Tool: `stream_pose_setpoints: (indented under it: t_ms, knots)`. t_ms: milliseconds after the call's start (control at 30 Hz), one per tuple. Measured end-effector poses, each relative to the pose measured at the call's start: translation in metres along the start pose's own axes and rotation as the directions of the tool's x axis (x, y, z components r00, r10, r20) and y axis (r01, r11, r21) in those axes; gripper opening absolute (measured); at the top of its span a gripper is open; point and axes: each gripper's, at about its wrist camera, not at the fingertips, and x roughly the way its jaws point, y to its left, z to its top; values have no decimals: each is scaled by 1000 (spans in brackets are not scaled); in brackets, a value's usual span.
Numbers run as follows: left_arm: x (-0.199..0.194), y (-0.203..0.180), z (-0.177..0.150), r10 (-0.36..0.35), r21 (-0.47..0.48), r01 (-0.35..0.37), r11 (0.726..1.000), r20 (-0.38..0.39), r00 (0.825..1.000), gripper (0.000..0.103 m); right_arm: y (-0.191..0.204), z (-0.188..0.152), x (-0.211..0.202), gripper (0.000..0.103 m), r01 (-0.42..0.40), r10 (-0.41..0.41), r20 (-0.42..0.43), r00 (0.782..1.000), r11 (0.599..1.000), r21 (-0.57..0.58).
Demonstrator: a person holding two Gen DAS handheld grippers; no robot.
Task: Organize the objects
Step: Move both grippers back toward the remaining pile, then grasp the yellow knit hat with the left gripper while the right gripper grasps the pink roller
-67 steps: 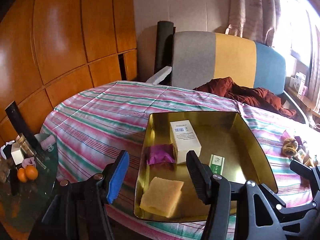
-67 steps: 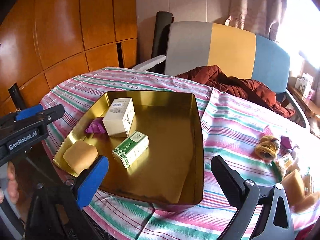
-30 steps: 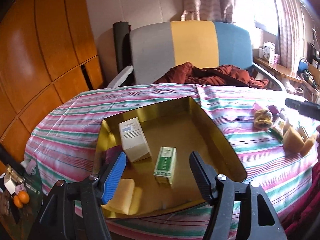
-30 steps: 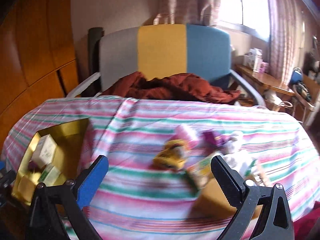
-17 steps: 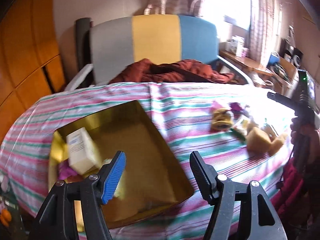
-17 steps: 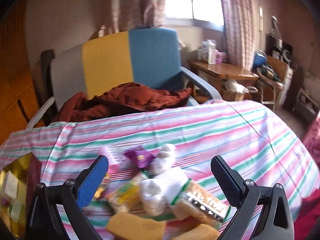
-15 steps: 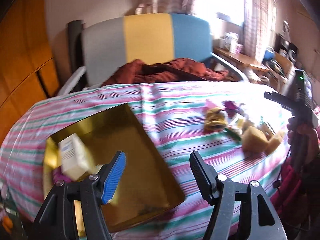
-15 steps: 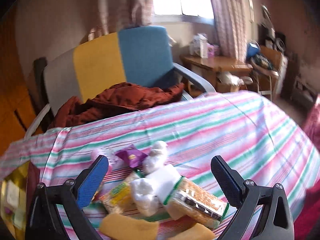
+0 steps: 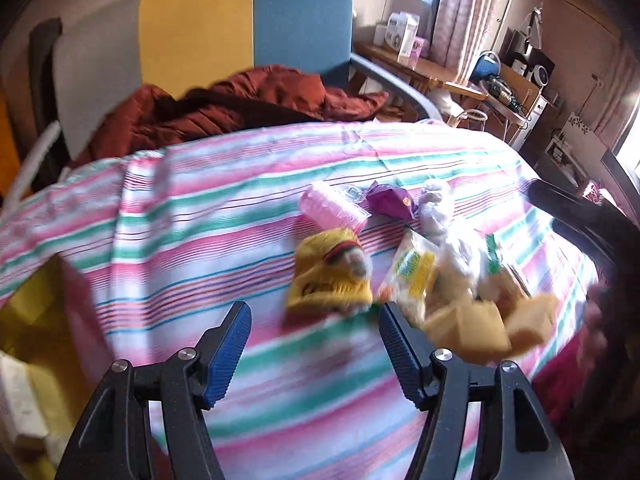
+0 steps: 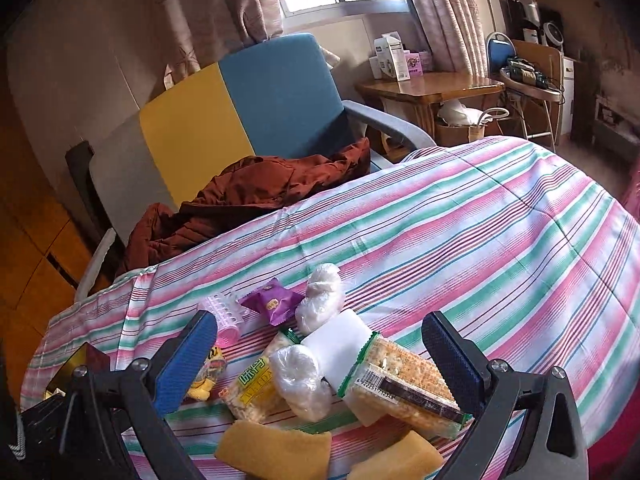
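hovering over a heap of snacks on the striped tablecloth (image 10: 460,216), both grippers gape wide and hold nothing.
right gripper (image 10: 320,346) frames a cracker pack (image 10: 400,386), white sponge (image 10: 340,344) and tan sponges (image 10: 276,450); left gripper (image 9: 314,336) faces a blurred yellow pouch (image 9: 326,280).

A jumble of small goods lies heaped on the striped cloth: a purple snack packet (image 10: 272,301) and pink hair roller (image 10: 225,316) at the far side, two white plastic-wrapped bundles (image 10: 320,298) beside them, a cracker pack (image 10: 400,384) and yellow-green biscuit packet (image 10: 252,388) in the middle, tan sponges (image 10: 276,450) nearest, a yellow plush toy (image 9: 330,276) at left.
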Motion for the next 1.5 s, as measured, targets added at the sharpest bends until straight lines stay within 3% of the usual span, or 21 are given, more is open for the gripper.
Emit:
stream_pose_setpoints:
  t_ms: [267,333,433,600,700,867,1133,1200,1300,1367,1400,1433,1500]
  knots:
    - [71,-1,24,-15,-42,10,999,-98,995,66,3,0,6,103,-25,25,-32,999,1000,-7]
    - [79,5,19,-71,-73,62,995,-126,990,52,5,-1,8,103,-30,29,-40,999,999,-15]
    - [66,1,7,-57,-34,54,998,-99,993,43,10,-4,9,103,-32,30,-46,999,999,-42]
    - [37,-1,-29,-60,-22,58,998,-101,993,42,22,-9,13,103,-49,42,-69,997,993,-103]
    - [26,1,-46,-64,-28,62,998,-109,992,42,32,-15,19,103,-101,85,-115,990,985,-138]
    - [9,1,-67,-74,-27,71,997,-100,992,42,60,-31,40,94,-261,211,-273,939,952,-161]
    - [1,0,-81,-61,-10,61,998,-61,996,42,125,-49,67,93,-351,188,-414,891,862,-365]
    - [0,-1,-83,-60,-4,60,998,-53,997,42,139,-52,77,93,-380,185,-451,873,838,-392]
    - [0,0,-85,-63,-1,63,998,-45,997,42,154,-61,94,93,-433,168,-539,826,801,-414]
    - [0,1,-85,-66,-1,66,998,-40,997,42,162,-68,104,91,-438,135,-565,814,782,-444]
    - [1,1,-85,-67,-2,67,998,-40,997,42,164,-72,109,87,-431,112,-573,812,777,-458]
    - [1,1,-85,-67,-2,67,998,-40,997,42,165,-76,112,66,-423,94,-576,812,776,-468]
    - [1,2,-86,-71,4,71,997,-35,997,42,161,-77,116,62,-419,101,-574,812,787,-453]
